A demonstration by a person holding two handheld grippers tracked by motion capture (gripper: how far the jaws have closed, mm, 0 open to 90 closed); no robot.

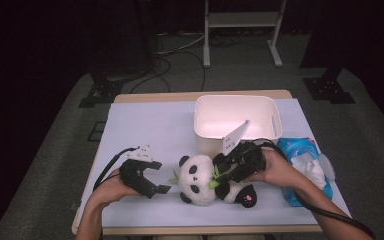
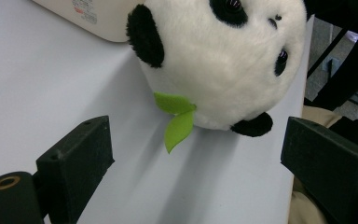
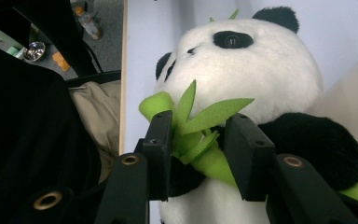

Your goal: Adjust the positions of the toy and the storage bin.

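A black-and-white panda plush (image 1: pixel 196 179) lies on the pale table, head to the left, with a green bamboo sprig (image 1: pixel 214 183) at its chest. My right gripper (image 1: pixel 218 173) comes over it from the right. In the right gripper view its jaws (image 3: pixel 200 127) press on the sprig (image 3: pixel 205 140) and the plush's black chest from both sides. My left gripper (image 1: pixel 160 176) stands open just left of the head, fingers apart. In the left gripper view the head (image 2: pixel 223 65) and a small green leaf (image 2: pixel 177 121) lie beyond the open gripper (image 2: pixel 200 140), untouched.
A white plastic bin (image 1: pixel 235 98) stands behind the panda, its wall close to the head (image 2: pixel 98 18). A blue wipes pack (image 1: pixel 300 150) with crumpled white tissue lies at the right edge. The table's front edge runs just below both hands.
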